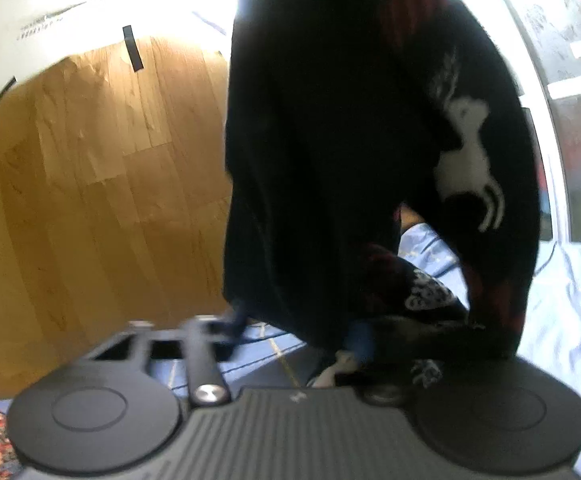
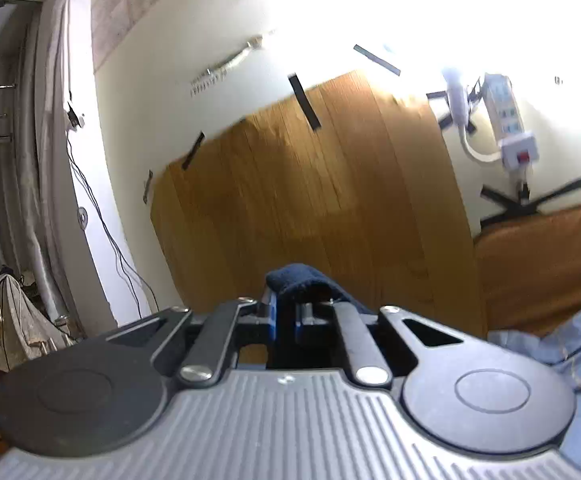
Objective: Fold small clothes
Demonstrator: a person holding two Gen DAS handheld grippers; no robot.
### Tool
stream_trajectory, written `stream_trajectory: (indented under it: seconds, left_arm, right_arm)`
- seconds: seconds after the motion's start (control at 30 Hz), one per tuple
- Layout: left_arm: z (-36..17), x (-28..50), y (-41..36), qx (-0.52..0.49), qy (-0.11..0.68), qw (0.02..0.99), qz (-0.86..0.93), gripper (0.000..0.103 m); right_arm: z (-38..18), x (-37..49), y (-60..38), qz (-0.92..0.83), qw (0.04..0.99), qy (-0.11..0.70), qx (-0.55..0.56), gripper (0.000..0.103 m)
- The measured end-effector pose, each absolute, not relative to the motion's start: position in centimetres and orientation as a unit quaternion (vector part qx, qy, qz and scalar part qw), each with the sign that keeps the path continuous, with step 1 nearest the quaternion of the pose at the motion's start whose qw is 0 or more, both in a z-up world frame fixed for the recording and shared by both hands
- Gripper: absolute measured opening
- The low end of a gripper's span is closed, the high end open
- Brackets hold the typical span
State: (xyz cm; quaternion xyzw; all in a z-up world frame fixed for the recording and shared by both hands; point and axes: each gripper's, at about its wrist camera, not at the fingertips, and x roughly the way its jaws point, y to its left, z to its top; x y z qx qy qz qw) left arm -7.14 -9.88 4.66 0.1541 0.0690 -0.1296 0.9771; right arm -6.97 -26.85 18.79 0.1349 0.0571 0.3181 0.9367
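A dark navy sweater [image 1: 330, 140] with a white reindeer [image 1: 466, 160] and red stripes hangs close in front of the left wrist camera and fills the middle of that view. Its lower hem bunches over my left gripper [image 1: 298, 336]. The blue fingers [image 1: 234, 322] show only at the edges of the cloth, closed in on the bunched hem. In the right wrist view my right gripper [image 2: 286, 316] is held level with its jaws together. A navy fold of the sweater [image 2: 302, 280] is pinched between them and drapes over the tips.
A wood-grain sheet [image 2: 310, 200] is taped to the white wall ahead. A light blue bedsheet [image 1: 562, 300] lies below. A power strip [image 2: 510, 120] hangs on the wall at right. Denim cloth [image 2: 570, 352] lies at lower right, and curtains [image 2: 18, 160] with clutter are at far left.
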Motion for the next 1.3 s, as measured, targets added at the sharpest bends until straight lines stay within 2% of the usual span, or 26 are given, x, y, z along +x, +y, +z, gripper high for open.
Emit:
stream_trajectory:
  seconds: [0.03, 0.1, 0.4, 0.67, 0.9, 1.07, 1.17, 1.3]
  left_arm:
    - [5.1, -6.7, -9.6, 0.143, 0.067, 0.979, -0.129, 0.014]
    - [6.8, -6.1, -8.4, 0.11, 0.058, 0.985, -0.12, 0.01]
    - [17.3, -11.8, -0.5, 0.012, -0.093, 0.994, -0.047, 0.01]
    - [27.7, -20.8, 1.7, 0.021, -0.236, 0.972, -0.002, 0.01]
    - [33.7, -25.8, 0.7, 0.049, -0.336, 0.94, 0.038, 0.01]
    - [33.4, -20.6, -0.2, 0.083, -0.288, 0.954, 0.022, 0.011]
    - [30.5, -15.3, -0.3, 0.091, -0.223, 0.97, 0.021, 0.013]
    - [24.8, -7.4, -0.6, 0.1, -0.121, 0.987, 0.036, 0.014]
  right_arm:
    - [19.2, -7.3, -26.9, 0.316, 0.938, 0.053, 0.132, 0.011]
    - [20.0, -8.2, -27.0, 0.31, 0.942, 0.043, 0.124, 0.011]
    - [23.9, -12.4, -28.4, 0.283, 0.953, -0.028, 0.106, 0.01]
    - [28.7, -17.1, -27.6, 0.297, 0.945, -0.105, 0.085, 0.01]
    - [33.4, -22.1, -26.9, 0.312, 0.936, -0.15, 0.058, 0.01]
    - [32.4, -19.8, -27.1, 0.293, 0.946, -0.119, 0.071, 0.01]
    - [30.2, -16.2, -27.9, 0.282, 0.952, -0.074, 0.094, 0.01]
    - [26.0, -8.7, -27.4, 0.262, 0.958, 0.028, 0.116, 0.01]
